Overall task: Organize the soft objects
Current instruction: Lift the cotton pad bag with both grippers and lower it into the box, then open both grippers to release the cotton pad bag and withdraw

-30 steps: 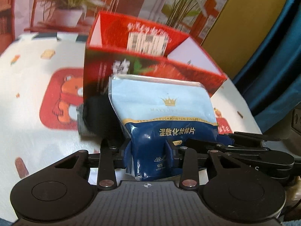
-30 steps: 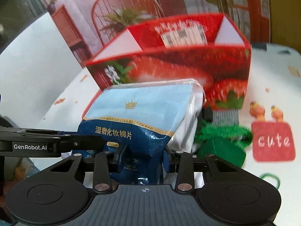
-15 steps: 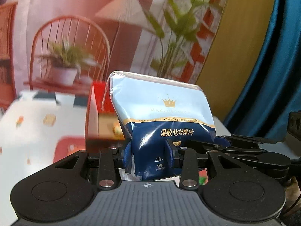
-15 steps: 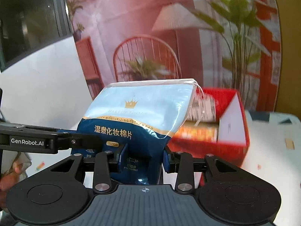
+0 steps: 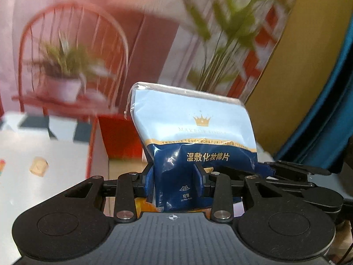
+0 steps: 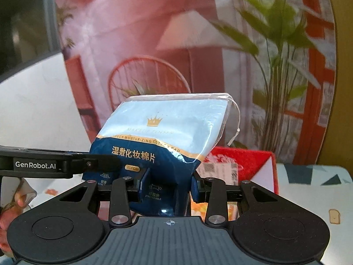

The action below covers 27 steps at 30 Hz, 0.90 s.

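Both my grippers, left (image 5: 174,177) and right (image 6: 169,186), clamp jaws on the pouch (image 5: 196,141) above the box (image 6: 245,165); uneven release could tip it outside.

Home-like staged set, printed backdrop (image 6: 176,44), patterned tablecloth (image 5: 33,154)

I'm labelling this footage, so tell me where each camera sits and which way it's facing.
Left wrist: on the left gripper, facing forward along its fingers at the cotton pad bag it clamps; the right gripper reaches in from the right edge.
Right wrist: on the right gripper, facing the same bag; the left gripper enters from the left, with a hand below it.
Shared: the bag, the red box behind it, the backdrop with a printed chair.
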Each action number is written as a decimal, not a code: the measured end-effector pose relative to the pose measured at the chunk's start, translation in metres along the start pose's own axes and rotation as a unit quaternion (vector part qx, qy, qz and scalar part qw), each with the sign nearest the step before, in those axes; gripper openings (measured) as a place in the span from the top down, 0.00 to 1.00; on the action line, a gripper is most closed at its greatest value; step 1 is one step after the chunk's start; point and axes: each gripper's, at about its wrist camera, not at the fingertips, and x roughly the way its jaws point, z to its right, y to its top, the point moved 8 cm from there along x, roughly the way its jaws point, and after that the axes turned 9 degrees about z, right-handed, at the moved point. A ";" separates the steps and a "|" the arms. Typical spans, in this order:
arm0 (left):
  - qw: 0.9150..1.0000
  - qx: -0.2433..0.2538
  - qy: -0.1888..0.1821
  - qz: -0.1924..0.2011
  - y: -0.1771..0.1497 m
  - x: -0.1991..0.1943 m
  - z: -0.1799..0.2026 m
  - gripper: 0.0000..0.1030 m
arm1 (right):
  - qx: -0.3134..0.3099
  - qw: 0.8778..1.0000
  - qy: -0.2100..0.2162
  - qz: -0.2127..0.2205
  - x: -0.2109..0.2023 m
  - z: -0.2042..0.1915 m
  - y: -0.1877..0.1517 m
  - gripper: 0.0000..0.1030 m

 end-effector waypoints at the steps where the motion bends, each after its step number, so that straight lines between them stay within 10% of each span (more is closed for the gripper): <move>1: 1.000 -0.002 0.004 -0.018 -0.006 0.011 -0.003 0.62 | 0.007 1.000 -0.004 -0.014 0.008 0.005 -0.005 0.67; 8: 0.994 -0.003 0.017 -0.104 -0.035 0.055 -0.008 0.62 | 0.052 0.992 -0.020 -0.110 0.053 0.033 -0.048 0.67; 27: 0.986 -0.017 0.034 -0.163 -0.063 0.071 -0.023 0.62 | 0.089 0.974 -0.053 -0.200 0.075 0.037 -0.089 0.67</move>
